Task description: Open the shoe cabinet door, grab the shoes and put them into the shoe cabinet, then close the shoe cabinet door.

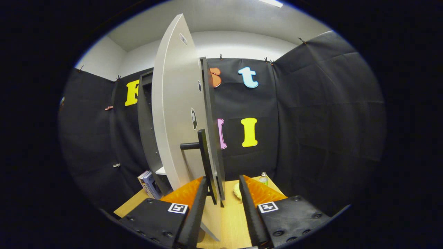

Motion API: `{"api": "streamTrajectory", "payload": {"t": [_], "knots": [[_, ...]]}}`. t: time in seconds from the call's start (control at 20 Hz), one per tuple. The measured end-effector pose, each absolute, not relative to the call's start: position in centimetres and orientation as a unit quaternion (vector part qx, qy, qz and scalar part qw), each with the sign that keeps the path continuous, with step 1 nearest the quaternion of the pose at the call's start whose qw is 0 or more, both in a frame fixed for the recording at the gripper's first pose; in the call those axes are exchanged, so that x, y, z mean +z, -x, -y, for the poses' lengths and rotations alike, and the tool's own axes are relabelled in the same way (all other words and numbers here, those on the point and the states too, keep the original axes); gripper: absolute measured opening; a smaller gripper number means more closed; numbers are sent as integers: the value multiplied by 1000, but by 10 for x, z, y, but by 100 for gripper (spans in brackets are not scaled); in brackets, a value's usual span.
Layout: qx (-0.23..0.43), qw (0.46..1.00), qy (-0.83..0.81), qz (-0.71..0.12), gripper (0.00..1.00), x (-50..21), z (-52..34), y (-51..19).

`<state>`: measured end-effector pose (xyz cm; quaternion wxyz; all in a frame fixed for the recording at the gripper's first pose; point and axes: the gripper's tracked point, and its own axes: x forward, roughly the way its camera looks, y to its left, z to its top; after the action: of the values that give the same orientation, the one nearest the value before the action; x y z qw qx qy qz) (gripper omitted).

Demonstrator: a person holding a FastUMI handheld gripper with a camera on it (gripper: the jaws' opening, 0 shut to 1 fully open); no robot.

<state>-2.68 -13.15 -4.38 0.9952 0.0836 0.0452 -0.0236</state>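
Observation:
The shoe cabinet (148, 131) is a dark upright box on the wooden table, and its pale grey door (174, 110) stands swung out toward me, seen nearly edge-on. A black bar handle (205, 152) is fixed to the door's near edge. My gripper (223, 180) is open. The handle's lower end and the door edge sit between the fingers, close against the left finger (199, 204) and apart from the right finger (247, 204). A pale yellow thing, perhaps a shoe (236, 192), peeks out just beyond the right finger and is mostly hidden.
A small clear bottle (263, 178) stands at the table's far right corner. A stack of boxes or books (149, 184) leans beside the cabinet's foot on the left. Bare wooden table (232, 221) shows between the fingers. Black cloth walls close in all round.

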Motion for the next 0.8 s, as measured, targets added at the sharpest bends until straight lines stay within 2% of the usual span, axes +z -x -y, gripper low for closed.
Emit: {"api": "streamTrajectory", "payload": {"t": [0.1, 0.15, 0.3, 0.55, 0.8], "knots": [[-34, 997, -57, -29, 69, -41, 133, 38], [-27, 998, -51, -26, 74, -40, 125, 45], [2, 999, -49, -11, 98, -28, 96, 63], [60, 994, -66, -58, 98, -59, 24, 66], [102, 972, -94, -191, 99, -150, -34, 59]]}}
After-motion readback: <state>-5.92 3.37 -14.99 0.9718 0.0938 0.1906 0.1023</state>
